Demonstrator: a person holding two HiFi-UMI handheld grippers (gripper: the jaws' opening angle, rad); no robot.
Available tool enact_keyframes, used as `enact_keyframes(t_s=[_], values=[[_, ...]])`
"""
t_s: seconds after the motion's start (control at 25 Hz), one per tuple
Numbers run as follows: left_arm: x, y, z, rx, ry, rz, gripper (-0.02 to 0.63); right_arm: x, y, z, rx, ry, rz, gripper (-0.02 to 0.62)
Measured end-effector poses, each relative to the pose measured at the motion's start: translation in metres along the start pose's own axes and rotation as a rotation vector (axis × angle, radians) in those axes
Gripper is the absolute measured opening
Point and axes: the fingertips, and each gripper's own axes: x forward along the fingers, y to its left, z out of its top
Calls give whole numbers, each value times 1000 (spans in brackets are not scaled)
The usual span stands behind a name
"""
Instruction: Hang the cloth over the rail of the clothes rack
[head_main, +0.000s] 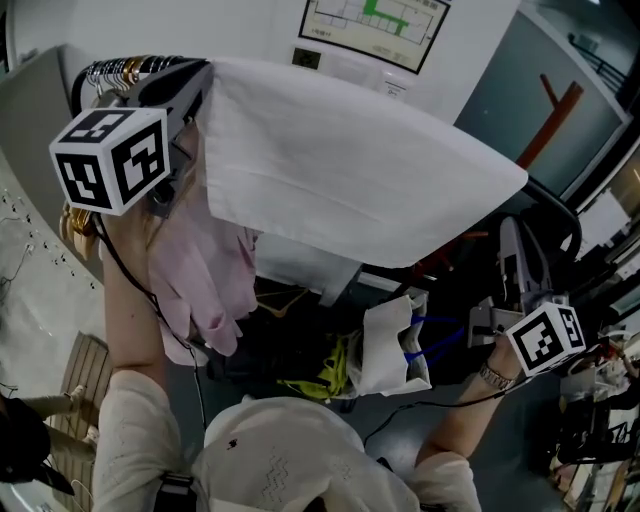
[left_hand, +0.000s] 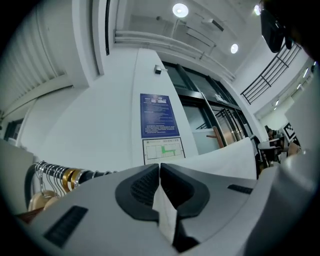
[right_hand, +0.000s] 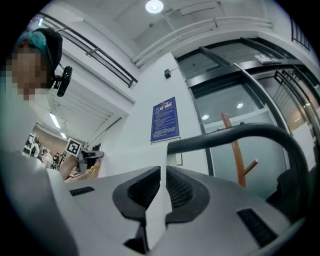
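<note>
At the upper left of the head view, the clothes rack's dark rail (left_hand: 95, 175) carries a bunch of silver and gold hanger hooks (head_main: 122, 70), and a pale pink garment (head_main: 205, 270) hangs down below them. The grey floor (head_main: 400, 425) fills the lower middle. On it stand a white bag (head_main: 385, 350) with blue handles and a yellow-green bundle (head_main: 335, 378) just left of it.

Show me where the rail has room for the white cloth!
Free: the dark curved metal rail ahead of the right tool, bare along its bend. Crowded: beside the left tool, silver and gold hanger hooks packed together, a pink garment hanging below.
</note>
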Motion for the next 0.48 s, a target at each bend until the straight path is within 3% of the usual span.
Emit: enact_keyframes(t_s=[0.12,0.2,0.32,0.48], values=[[-11,0,4,14,-50,29,20,6,2,-18,29,23,18,38],[-23,4,-2,43,-38,62,20,9,3,-24,-1,44,23,97],[-34,9,-19,70,-2,113,21,14,-1,-27,-50,64,4,117],[-34,-9,-53,43,52,78,21,22,-2,-32,-46,91,16,117]])
